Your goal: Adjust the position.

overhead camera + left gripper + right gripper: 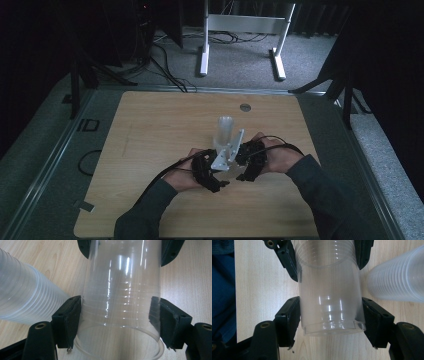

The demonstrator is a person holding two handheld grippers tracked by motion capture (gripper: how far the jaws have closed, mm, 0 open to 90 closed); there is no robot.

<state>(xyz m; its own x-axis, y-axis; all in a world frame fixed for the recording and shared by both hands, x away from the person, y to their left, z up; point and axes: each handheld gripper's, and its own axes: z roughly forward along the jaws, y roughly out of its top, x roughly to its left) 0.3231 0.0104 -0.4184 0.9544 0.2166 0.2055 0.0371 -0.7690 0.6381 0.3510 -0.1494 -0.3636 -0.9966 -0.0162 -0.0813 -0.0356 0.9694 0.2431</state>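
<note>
item: one clear ribbed plastic cup (120,302), lying level between our two hands above the middle of the pale wooden surface (150,150). in the high view we cannot make it out behind the tools.

left tool (212,172): black, two-jawed; in the left gripper view its pads sit against both sides of the cup near the rim, clamped on it.

right tool (247,162): black, two-jawed; in the right gripper view its pads flank the cup near its base, touching on the left side; whether the right pad touches we cannot tell. the left tool's jaws show at the far end, at the rim.

also on the surface: one tall stack of clear plastic cups (225,131), upright, just beyond the tools; one small round grey metal disc (244,107), near the far edge.

sleeves: dark, entering from the near edge.
</note>
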